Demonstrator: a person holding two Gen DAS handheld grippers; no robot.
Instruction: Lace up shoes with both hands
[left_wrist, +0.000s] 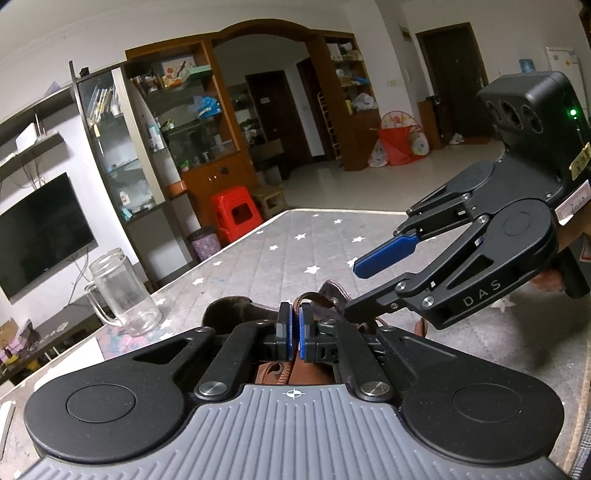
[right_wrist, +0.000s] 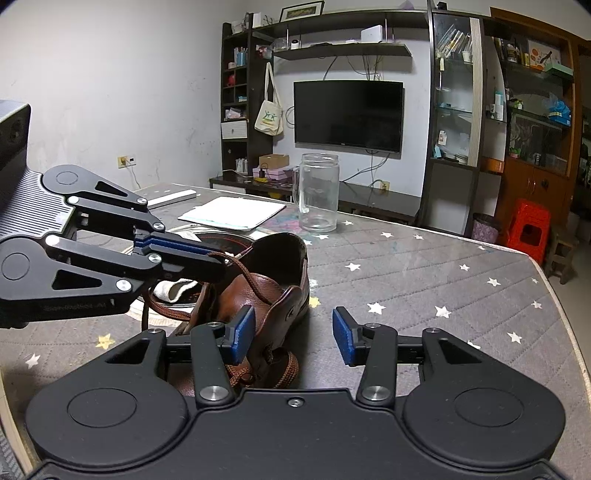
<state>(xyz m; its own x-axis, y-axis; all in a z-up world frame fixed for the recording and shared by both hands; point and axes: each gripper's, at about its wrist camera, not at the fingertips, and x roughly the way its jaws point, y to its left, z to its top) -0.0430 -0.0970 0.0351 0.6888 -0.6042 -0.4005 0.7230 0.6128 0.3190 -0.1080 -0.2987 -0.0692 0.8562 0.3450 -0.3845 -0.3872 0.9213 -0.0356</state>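
A brown leather shoe (right_wrist: 255, 295) lies on the star-patterned table cover (right_wrist: 424, 280), its opening facing the far side. In the right wrist view my left gripper (right_wrist: 216, 258) comes in from the left, shut on the brown lace (right_wrist: 245, 275), which runs taut down to the tongue. More lace loops to the left of the shoe and over its near eyelets. My right gripper (right_wrist: 293, 338) is open; its left pad (right_wrist: 242, 334) is beside the shoe's tongue and its right pad over bare cover. In the left wrist view the left gripper (left_wrist: 294, 321) pinches the lace (left_wrist: 308, 295) above the shoe (left_wrist: 229, 306), with the right gripper (left_wrist: 352, 291) open beside it.
A clear glass mug (right_wrist: 319, 192) stands behind the shoe, also seen at the left in the left wrist view as the mug (left_wrist: 122, 291). White papers (right_wrist: 232, 212) lie at the far left. A white cloth piece (right_wrist: 173, 290) rests by the shoe. The table's edge curves at the right.
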